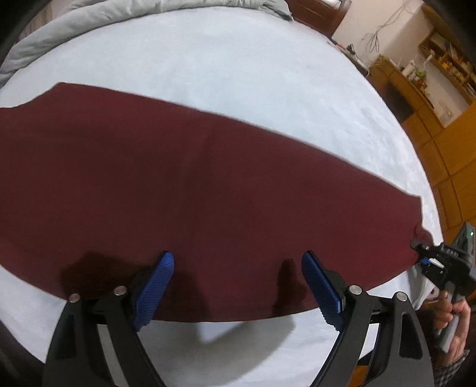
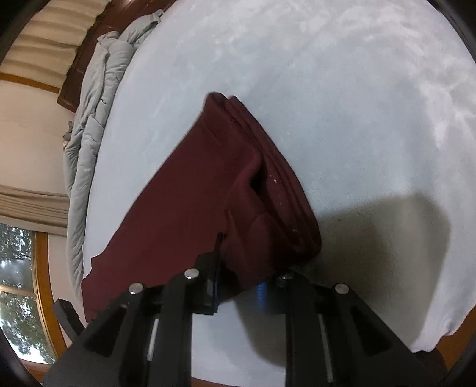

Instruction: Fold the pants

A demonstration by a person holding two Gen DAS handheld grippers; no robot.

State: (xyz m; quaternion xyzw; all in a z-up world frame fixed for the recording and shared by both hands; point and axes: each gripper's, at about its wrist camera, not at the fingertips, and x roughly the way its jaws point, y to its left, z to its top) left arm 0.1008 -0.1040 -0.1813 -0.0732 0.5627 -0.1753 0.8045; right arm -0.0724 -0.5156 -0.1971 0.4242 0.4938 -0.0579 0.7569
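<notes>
Nearest the left wrist camera, the left gripper (image 1: 238,265) hung with its blue-padded fingers (image 1: 154,288) wide apart, holding nothing, poised above the near long edge of the pants (image 1: 184,190). The fingertips overlapped that edge in the picture, though whether they touched the cloth could not be told. The maroon pants lay flat on the pale blue bed sheet (image 1: 238,74), legs apparently laid one upon the other, their long axis running from nine o'clock across to about four o'clock in this view.

At that four o'clock end, the right gripper (image 1: 422,253) was closed upon the cloth. Its own camera confirmed this: the right gripper (image 2: 238,285) had its jaws pinched on the waistband end of the pants (image 2: 178,214), which rose from six o'clock away toward eleven o'clock, the banded opening showing at about one o'clock of the grip.

So the garment stretched crosswise before the left gripper and lengthwise away from the right. The right hand already held one end; the left was nearer the middle of the length, and the far end lay off at nine o'clock. A fold along the length would probably want the left gripper to travel toward that far end or close on the near edge.

Beyond the pants, a grey quilt (image 1: 119,18) lay bunched at twelve o'clock.
</notes>
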